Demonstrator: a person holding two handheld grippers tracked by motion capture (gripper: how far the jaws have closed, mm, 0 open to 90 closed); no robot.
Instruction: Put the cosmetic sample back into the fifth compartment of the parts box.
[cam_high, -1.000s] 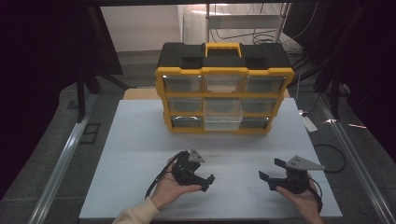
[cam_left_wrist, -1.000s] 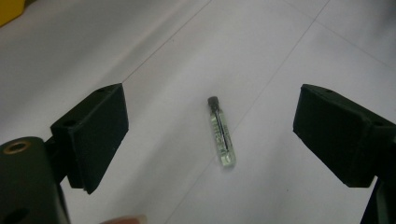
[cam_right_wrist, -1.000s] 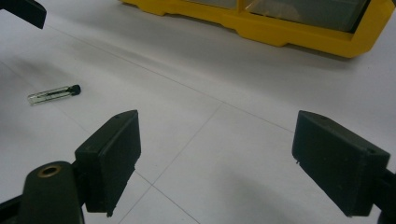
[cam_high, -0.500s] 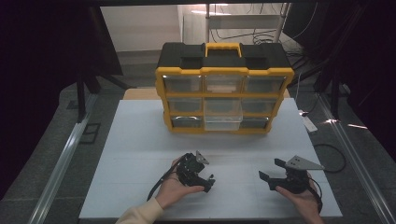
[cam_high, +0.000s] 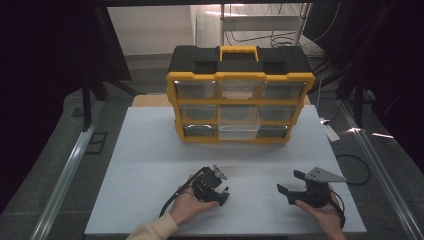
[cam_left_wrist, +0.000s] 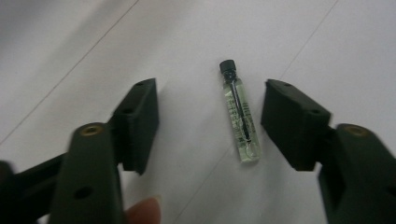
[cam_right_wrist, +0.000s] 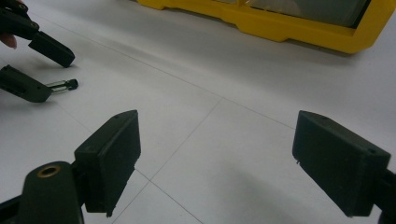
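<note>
A small glass vial (cam_left_wrist: 239, 116) with a black cap lies flat on the white table (cam_high: 150, 150). My left gripper (cam_left_wrist: 208, 107) points down over it, and the vial lies between the jaws, nearer the right pad. The jaws have just been closing, but neither pad touches the glass. From above, the left gripper (cam_high: 221, 195) sits at the near middle of the table. The right gripper view has the vial (cam_right_wrist: 65, 85) at its far left, between the left gripper's fingers (cam_right_wrist: 51, 49). My right gripper (cam_right_wrist: 217, 140) stands open over bare table, at the near right (cam_high: 290, 182).
A yellow and black drawer organiser (cam_high: 240, 95) stands at the back of the table, and its yellow base (cam_right_wrist: 289, 28) appears in the right gripper view. Its bottom middle drawer (cam_high: 239, 131) is pulled out a little. Dark floor and metal rails flank the table.
The left gripper has tipped down toward the table, sunk a little, and its jaws have narrowed. The right gripper has kept still.
</note>
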